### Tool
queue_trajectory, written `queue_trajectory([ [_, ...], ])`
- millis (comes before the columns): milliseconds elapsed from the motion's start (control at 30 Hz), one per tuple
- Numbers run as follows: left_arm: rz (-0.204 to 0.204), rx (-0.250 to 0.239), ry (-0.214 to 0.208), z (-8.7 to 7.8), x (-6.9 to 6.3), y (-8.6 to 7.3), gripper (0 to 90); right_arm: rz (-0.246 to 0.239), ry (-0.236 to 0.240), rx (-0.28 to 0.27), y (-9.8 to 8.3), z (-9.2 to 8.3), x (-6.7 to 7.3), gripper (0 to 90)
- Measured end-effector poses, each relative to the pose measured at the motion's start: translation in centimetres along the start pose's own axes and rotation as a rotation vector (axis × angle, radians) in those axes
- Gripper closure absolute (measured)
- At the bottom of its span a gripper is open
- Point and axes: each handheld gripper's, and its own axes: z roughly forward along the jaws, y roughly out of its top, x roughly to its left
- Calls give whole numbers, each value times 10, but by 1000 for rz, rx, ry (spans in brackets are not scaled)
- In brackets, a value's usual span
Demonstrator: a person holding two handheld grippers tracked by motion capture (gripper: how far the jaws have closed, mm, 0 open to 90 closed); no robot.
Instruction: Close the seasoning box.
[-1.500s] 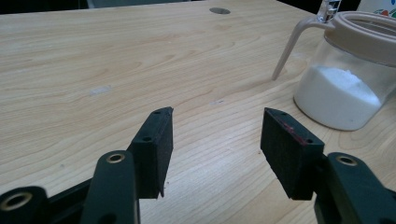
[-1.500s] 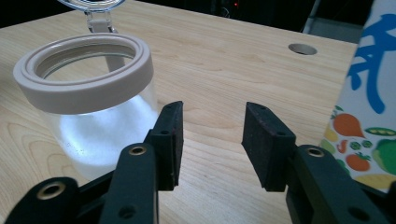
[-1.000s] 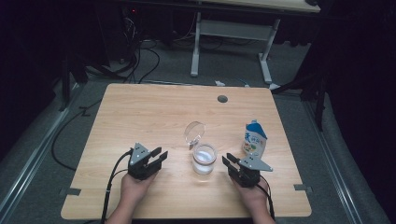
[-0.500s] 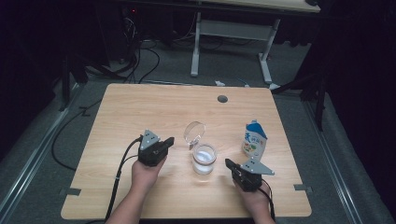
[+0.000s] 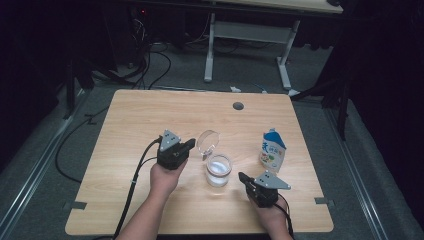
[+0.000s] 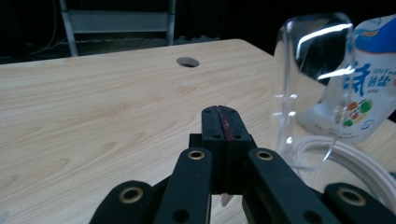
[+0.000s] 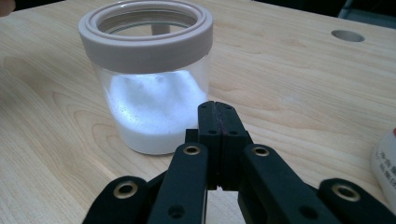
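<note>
Jar: we see a clear jar point(image 5: 218, 170) with a pale ring rim standing upright near the middle of the table, toward the person's side; in the right gripper view point(image 7: 148, 79) its lower half holds white powder.
Lid: the jar's clear hinged lid point(image 5: 207, 141) stands flipped up behind the rim, on the far-left side of the jar; in the left gripper view point(image 6: 314, 84) it rises at the right, see-through.
Left gripper: we find the left gripper point(image 5: 189, 145) held just left of the lid, its tip pointing toward the lid with a small gap between them; we cannot tell from above whether they touch. Its jaws are pressed flat together with nothing between them, as the left gripper view point(image 6: 223, 128) shows.
Right gripper: the right gripper point(image 5: 243, 178) sits low at the jar's right, near it, tip aimed at the jar wall. Its jaws are likewise pressed together on nothing point(image 7: 218, 122), a little short of the glass.
Pouch: a white and blue pouch point(image 5: 272, 150) stands upright to the right of the jar, apart from it.
Table: a light wooden table point(image 5: 140, 115) with a round cable hole point(image 5: 238, 106) near its far edge.
Hands: the person's left hand point(image 5: 165, 176) and right hand point(image 5: 270, 212) hold the grippers from the near edge.
</note>
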Motion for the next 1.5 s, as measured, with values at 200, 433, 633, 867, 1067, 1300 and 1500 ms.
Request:
queue_trajectory([
  [200, 10, -24, -27, -3, -6, 1, 898, -12, 8, 15, 0, 4, 5, 900],
  [433, 32, -25, -44, -2, -17, -2, 898, -29, 19, 20, 0, 8, 12, 899],
  [633, 40, -26, -51, -2, -24, -5, 898, -21, 16, 16, 0, 6, 10, 900],
  [867, 55, -4, -16, -10, -17, -16, 897, -17, 10, 13, 0, 5, 8, 900],
  [1067, 88, 45, 54, -28, 3, -39, 870, -10, 2, 13, 1, 6, 7, 900],
  [1300, 113, 151, 127, -53, 35, -65, 658, -12, -20, 21, 12, 14, 2, 900],
  [1500, 82, 187, 157, -66, 53, -83, 504, -4, -49, 9, 21, 17, -2, 900],
])
